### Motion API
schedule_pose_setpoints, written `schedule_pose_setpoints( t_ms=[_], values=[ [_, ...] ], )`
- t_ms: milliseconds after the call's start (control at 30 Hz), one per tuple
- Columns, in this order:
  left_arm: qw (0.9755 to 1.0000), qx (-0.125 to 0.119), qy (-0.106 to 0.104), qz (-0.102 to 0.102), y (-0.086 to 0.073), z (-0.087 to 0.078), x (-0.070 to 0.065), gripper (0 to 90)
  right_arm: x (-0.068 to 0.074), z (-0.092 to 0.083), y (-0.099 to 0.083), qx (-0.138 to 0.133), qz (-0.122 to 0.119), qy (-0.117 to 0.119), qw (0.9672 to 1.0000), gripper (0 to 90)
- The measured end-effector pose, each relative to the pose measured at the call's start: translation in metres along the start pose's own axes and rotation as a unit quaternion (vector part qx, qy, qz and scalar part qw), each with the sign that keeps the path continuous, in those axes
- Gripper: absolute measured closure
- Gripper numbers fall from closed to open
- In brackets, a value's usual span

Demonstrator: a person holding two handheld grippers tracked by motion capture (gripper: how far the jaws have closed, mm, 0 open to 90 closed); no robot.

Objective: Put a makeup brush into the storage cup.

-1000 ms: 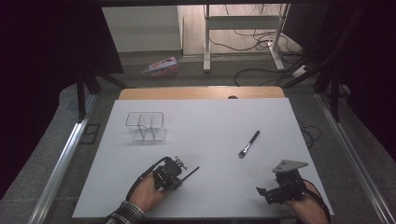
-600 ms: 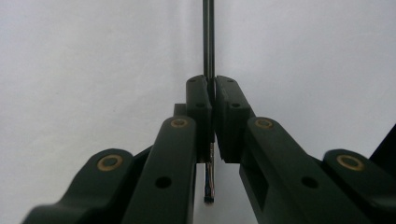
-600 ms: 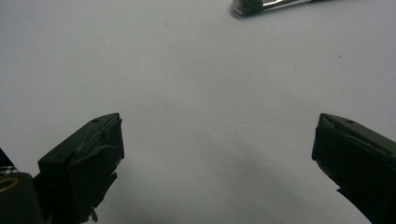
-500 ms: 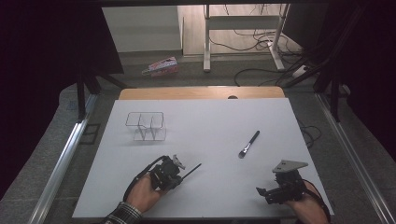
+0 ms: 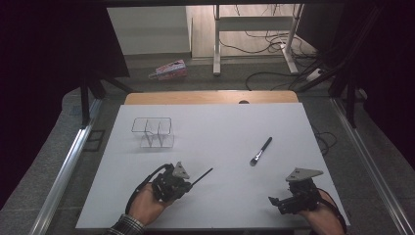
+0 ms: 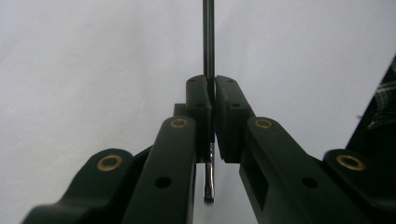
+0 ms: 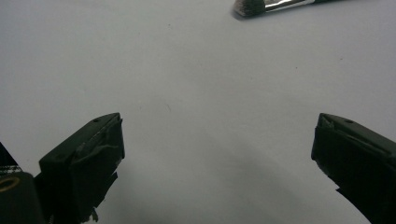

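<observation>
Setting: white tabletop point(image 5: 220, 132) in a dim room, cables and a small pink box on the floor beyond it.
Left gripper: the left gripper point(image 5: 192, 183) has its jaws pressed together on a thin dark-handled brush point(image 6: 208, 51); in the left gripper view the shaft runs straight up between the pads and its small tip hangs out below them.
Brush position: in the high view the slim brush sticks out up and to the right of the gripper, apparently just clear of the tabletop.
Right gripper: the right gripper point(image 5: 272, 200) sits near the tabletop's front right edge, jaws spread wide, nothing between them.
Second brush: a larger makeup brush point(image 5: 260, 151) lies flat, well apart from both grippers, bristles toward the person.
Organizer: a clear divided holder point(image 5: 152, 132) stands at the far left and looks empty.
Progress: early, I judge; one brush is picked up, none is in the holder.
Left to do: carry the held brush to a compartment, then fetch the second.
</observation>
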State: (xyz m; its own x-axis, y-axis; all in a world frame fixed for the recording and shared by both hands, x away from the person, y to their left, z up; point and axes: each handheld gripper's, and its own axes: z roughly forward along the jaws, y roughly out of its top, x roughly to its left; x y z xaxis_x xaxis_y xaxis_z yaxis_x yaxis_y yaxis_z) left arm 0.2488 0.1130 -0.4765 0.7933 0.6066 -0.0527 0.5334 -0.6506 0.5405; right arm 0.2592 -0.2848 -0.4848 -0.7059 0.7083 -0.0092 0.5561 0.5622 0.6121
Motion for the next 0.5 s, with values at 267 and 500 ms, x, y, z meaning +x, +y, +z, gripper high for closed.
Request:
schedule_pose_setpoints(
  t_ms=[267, 500],
  values=[
    [0.9995, -0.03, 0.001, 0.003, -0.014, -0.011, -0.011, 85.6, 0.001, -0.001, 0.0, -0.004, -0.002, 0.0, 1.0, 2.4],
    [0.9989, -0.046, 0.004, 0.011, -0.018, -0.015, -0.016, 85.6, 0.001, -0.001, 0.001, -0.007, -0.007, 0.0, 1.0, 2.4]
  ],
)
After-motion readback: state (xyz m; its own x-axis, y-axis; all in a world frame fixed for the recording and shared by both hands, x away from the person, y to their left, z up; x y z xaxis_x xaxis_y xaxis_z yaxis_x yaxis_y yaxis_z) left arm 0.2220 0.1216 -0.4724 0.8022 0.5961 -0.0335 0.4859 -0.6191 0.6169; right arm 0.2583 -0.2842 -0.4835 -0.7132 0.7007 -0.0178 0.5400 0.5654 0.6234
